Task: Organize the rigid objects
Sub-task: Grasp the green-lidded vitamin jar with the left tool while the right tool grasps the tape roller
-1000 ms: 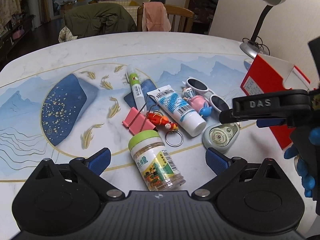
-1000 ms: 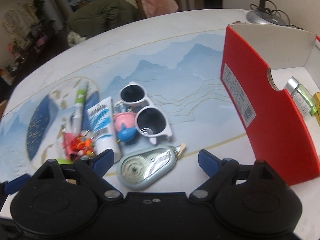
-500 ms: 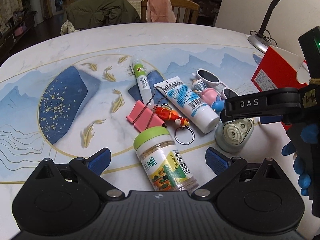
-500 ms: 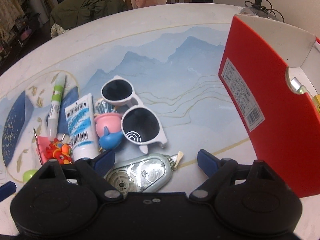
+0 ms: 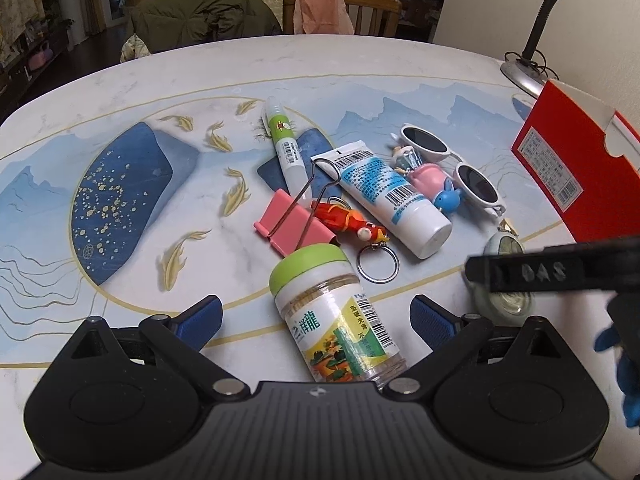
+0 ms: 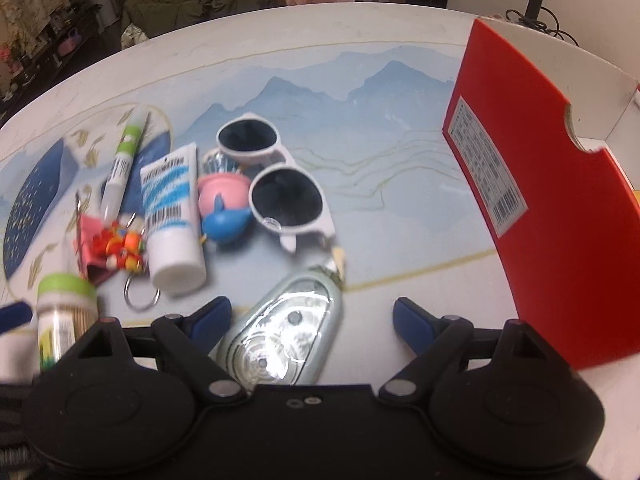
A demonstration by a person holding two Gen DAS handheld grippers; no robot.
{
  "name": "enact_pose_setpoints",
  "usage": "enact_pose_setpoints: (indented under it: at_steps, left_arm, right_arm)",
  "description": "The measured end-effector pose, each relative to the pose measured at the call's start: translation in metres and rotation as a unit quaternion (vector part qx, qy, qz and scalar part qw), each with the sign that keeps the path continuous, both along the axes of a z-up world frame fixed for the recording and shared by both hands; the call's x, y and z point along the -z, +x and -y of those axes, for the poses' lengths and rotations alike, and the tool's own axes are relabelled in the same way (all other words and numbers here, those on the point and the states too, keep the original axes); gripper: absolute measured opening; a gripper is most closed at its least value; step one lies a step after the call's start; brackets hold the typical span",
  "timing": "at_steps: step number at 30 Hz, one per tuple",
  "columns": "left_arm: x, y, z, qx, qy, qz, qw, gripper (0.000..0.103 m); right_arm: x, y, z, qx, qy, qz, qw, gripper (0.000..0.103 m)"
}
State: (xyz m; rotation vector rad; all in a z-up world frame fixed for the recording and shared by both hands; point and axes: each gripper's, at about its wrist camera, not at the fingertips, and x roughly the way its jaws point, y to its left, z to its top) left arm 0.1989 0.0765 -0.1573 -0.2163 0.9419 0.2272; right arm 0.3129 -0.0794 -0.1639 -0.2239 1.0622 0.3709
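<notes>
Correction-tape dispenser (image 6: pixel 288 332) lies between the open right tool's (image 6: pixel 312 316) fingers, untouched.

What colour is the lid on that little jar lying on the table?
Light green; the jar's lid shows best in the left wrist view.

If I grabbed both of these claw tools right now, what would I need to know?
Left gripper: open, empty, around the green-lidded jar lying on the table.
Right gripper: open, empty, over the correction tape dispenser.
Still loose: white sunglasses, white tube, glue pen, pink binder clip, fish keychain, pink and blue toy.
Red box stands at the right; its contents cannot be seen now.
Left: all of these.
</notes>
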Motion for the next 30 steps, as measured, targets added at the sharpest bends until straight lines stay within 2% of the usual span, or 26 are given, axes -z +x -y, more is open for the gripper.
enact_pose_setpoints:
  at_steps: [2, 3, 9, 11, 14, 18, 21, 30]
  left_arm:
    - [0.003, 0.001, 0.001, 0.002, 0.003, -0.006, 1.0000, 0.099]
    - [0.005, 0.001, 0.002, 0.006, 0.003, -0.008, 0.9999, 0.094]
    - [0.010, 0.001, 0.007, 0.009, 0.011, -0.015, 0.9998, 0.090]
    - [0.009, 0.000, 0.009, 0.009, 0.014, -0.013, 0.9998, 0.086]
    - [0.007, 0.000, 0.012, 0.010, 0.013, -0.008, 0.9998, 0.073]
    - [0.004, -0.001, 0.016, 0.013, 0.013, -0.007, 0.9998, 0.057]
    - [0.003, -0.003, 0.017, 0.008, 0.010, -0.007, 0.9999, 0.051]
    - [-0.002, -0.012, 0.020, -0.009, -0.012, -0.009, 0.9999, 0.048]
  right_arm:
    - [0.000, -0.006, 0.003, -0.010, -0.005, 0.002, 1.000, 0.087]
    - [0.000, -0.008, 0.005, -0.015, -0.007, 0.004, 1.000, 0.086]
    - [-0.003, -0.023, 0.014, -0.048, -0.017, 0.021, 0.998, 0.074]
    - [-0.005, -0.025, 0.017, -0.056, -0.014, 0.025, 0.998, 0.061]
    - [-0.006, -0.027, 0.017, -0.070, -0.012, 0.027, 0.997, 0.051]
    - [-0.007, -0.027, 0.021, -0.076, -0.009, 0.025, 0.997, 0.051]
    - [-0.010, -0.029, 0.026, -0.075, 0.003, 0.022, 0.997, 0.051]
    - [-0.029, -0.037, 0.048, -0.075, 0.052, -0.002, 0.996, 0.051]
